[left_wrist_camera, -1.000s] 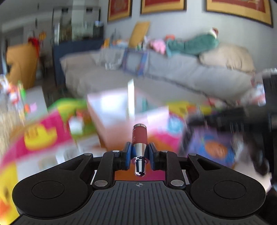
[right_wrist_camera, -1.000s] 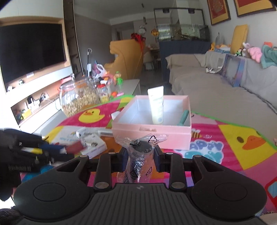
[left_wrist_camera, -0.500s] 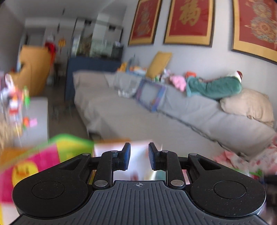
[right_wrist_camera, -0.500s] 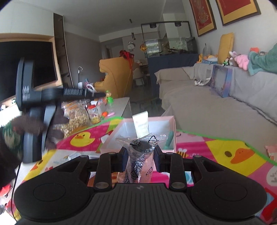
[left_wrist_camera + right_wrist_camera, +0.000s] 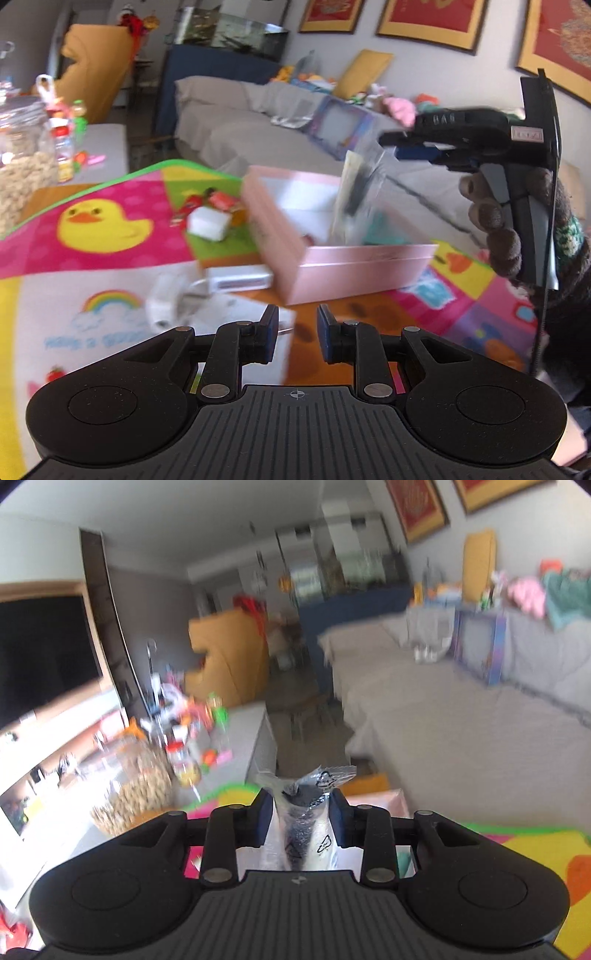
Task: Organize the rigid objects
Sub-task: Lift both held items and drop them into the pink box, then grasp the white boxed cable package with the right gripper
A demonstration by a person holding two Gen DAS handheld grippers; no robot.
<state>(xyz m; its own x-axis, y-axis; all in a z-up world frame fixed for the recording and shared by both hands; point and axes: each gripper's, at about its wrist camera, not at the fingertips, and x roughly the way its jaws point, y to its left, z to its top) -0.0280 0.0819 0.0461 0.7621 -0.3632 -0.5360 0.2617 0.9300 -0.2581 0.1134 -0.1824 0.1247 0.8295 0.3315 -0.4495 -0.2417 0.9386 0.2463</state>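
My left gripper (image 5: 293,321) hovers low over the play mat in front of the pink box (image 5: 354,273), its jaws nearly together with nothing between them. A gloved hand holds my right gripper (image 5: 388,146) above the box. Its jaws are opening, and a dark item in a clear plastic bag (image 5: 306,823) stands between the pads, which still touch it. From the left wrist the bag (image 5: 365,177) hangs blurred over the box's inside. A teal item (image 5: 384,225) and a pale tube lie in the box, the tube partly hidden by the bag. The box's far rim (image 5: 380,799) shows below the right jaws.
On the duck-patterned mat (image 5: 99,225) lie a white plug with cable (image 5: 166,302), a flat white adapter (image 5: 240,282), a small white box (image 5: 207,221) and red sweets. A glass jar of nuts (image 5: 18,177) stands at the left. A grey sofa (image 5: 258,122) runs behind.
A red tube that sat in my left jaws a second ago is gone from them; that gripper swung up, then down to the mat. My right gripper carried the bag forward over the box.
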